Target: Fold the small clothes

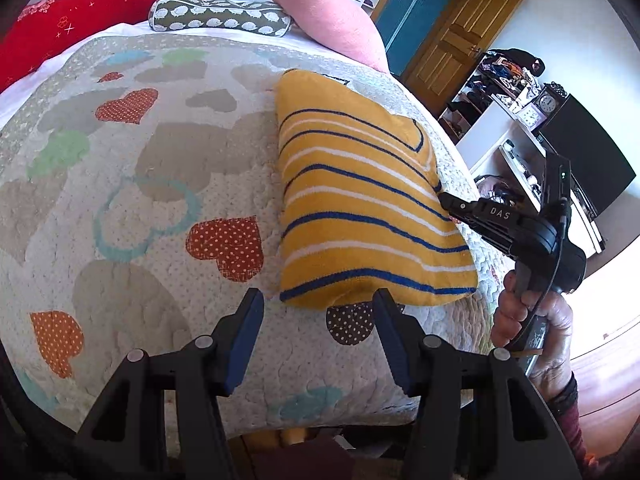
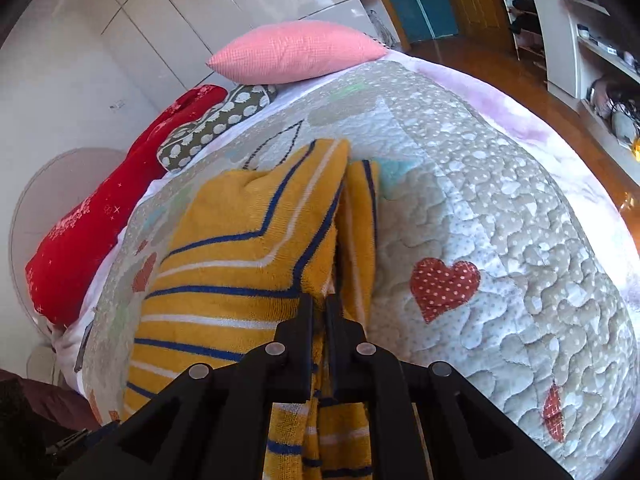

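A small yellow garment with blue and white stripes (image 1: 360,208) lies folded on the heart-patterned quilt (image 1: 160,184). My left gripper (image 1: 318,300) is open and empty, its fingers just short of the garment's near edge. My right gripper (image 1: 444,200) comes in from the right and is shut on the garment's right edge. In the right wrist view the right gripper (image 2: 320,304) pinches a fold of the yellow garment (image 2: 240,264), and cloth hangs down between the fingers.
A pink pillow (image 1: 328,16), a hedgehog-print bolster (image 1: 220,16) and a red pillow (image 1: 80,20) lie at the head of the bed. White shelves (image 1: 520,148), a dark screen (image 1: 588,152) and a wooden door (image 1: 460,40) stand to the right.
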The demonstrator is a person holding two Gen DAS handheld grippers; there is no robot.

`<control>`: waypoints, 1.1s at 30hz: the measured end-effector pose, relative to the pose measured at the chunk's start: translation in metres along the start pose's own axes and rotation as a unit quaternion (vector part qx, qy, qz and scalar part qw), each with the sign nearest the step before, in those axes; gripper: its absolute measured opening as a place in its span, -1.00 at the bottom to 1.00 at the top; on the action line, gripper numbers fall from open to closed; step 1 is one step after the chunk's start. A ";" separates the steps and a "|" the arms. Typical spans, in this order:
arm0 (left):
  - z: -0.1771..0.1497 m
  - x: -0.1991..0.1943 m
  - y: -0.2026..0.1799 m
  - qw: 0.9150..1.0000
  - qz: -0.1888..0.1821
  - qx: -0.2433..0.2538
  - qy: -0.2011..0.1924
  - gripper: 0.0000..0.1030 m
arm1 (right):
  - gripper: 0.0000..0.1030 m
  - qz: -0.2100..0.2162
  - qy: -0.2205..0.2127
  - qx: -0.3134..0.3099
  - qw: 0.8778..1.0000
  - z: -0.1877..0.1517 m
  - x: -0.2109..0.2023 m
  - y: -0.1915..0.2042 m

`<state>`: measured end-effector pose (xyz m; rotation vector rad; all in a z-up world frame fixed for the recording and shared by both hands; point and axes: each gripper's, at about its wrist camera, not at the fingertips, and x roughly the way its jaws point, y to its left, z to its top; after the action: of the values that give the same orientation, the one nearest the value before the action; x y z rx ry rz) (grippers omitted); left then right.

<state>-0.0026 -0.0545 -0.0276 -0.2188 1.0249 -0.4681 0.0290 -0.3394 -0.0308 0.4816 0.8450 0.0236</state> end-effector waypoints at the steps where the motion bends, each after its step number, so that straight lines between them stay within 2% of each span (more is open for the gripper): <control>1: -0.001 -0.001 0.001 1.000 -0.001 -0.002 -0.001 0.07 | -0.91 -0.012 0.000 -0.006 1.000 -0.001 0.002 0.000; 6: -0.004 -0.011 0.008 1.000 -0.002 -0.006 -0.011 0.07 | -0.92 -0.092 -0.021 -0.066 0.993 -0.004 0.011 0.013; 8: -0.006 -0.016 0.011 1.000 -0.001 -0.008 -0.016 0.07 | -0.92 -0.187 -0.012 -0.086 0.979 -0.008 0.021 0.009; 9: -0.007 -0.020 0.012 1.000 0.001 -0.009 -0.019 0.07 | -0.92 -0.196 0.001 -0.074 0.978 -0.011 0.026 -0.002; 11: -0.010 -0.024 0.015 1.000 0.008 -0.007 -0.025 0.08 | -0.91 -0.155 -0.013 -0.016 0.988 -0.015 0.013 -0.021; 13: -0.011 -0.025 0.017 1.000 0.013 -0.008 -0.025 0.08 | -0.91 -0.145 -0.030 0.010 0.989 -0.015 -0.007 -0.023; 16: -0.012 -0.022 0.017 1.000 0.009 -0.012 -0.016 0.08 | -0.90 -0.105 -0.084 -0.004 0.991 -0.011 -0.040 0.000; 18: -0.013 -0.021 0.011 1.000 0.008 -0.006 -0.014 0.08 | -0.87 -0.041 -0.111 -0.016 0.993 -0.004 -0.054 0.019; 20: -0.014 -0.023 0.004 1.000 0.015 0.008 -0.017 0.08 | -0.53 0.047 -0.110 -0.019 0.993 0.002 -0.054 0.035; 21: -0.014 -0.025 0.001 0.999 0.020 0.016 -0.019 0.09 | -0.17 0.078 -0.098 -0.018 0.992 0.004 -0.048 0.042; 22: -0.013 -0.027 -0.002 0.999 0.026 0.023 -0.022 0.09 | -0.05 0.096 -0.087 -0.018 0.991 0.005 -0.039 0.048; 24: -0.012 -0.032 -0.006 0.998 0.047 0.036 -0.034 0.14 | -0.05 0.087 -0.069 -0.028 0.993 0.000 -0.017 0.060; 25: -0.011 -0.036 -0.007 0.996 0.068 0.043 -0.044 0.23 | -0.06 0.057 -0.062 -0.036 0.996 -0.004 -0.005 0.061; 26: -0.010 -0.039 -0.008 0.994 0.089 0.048 -0.052 0.28 | -0.08 0.009 -0.060 -0.043 0.997 -0.006 0.006 0.058; 27: -0.009 -0.041 -0.009 0.991 0.109 0.054 -0.061 0.36 | -0.19 -0.036 -0.063 -0.043 0.996 -0.011 0.013 0.051; 28: -0.009 -0.044 -0.010 0.987 0.132 0.062 -0.074 0.41 | -0.18 -0.053 -0.066 -0.029 0.996 -0.015 0.015 0.042; 29: -0.009 -0.045 -0.010 0.984 0.144 0.067 -0.083 0.43 | -0.10 -0.061 -0.072 0.003 0.996 -0.019 0.010 0.030; 30: -0.009 -0.045 -0.010 0.982 0.152 0.070 -0.088 0.44 | 0.17 -0.046 -0.078 0.045 0.995 -0.024 0.002 0.016; 32: -0.007 -0.040 -0.009 0.983 0.147 0.070 -0.081 0.45 | 0.19 0.007 -0.097 0.120 0.988 -0.039 -0.017 -0.007; 33: -0.007 -0.037 -0.008 0.985 0.142 0.067 -0.074 0.45 | 0.19 0.009 -0.107 0.139 0.984 -0.048 -0.026 -0.013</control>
<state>-0.0268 -0.0441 0.0001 0.0144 0.8584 -0.2569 -0.0249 -0.3373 -0.0445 0.7398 0.6341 -0.1295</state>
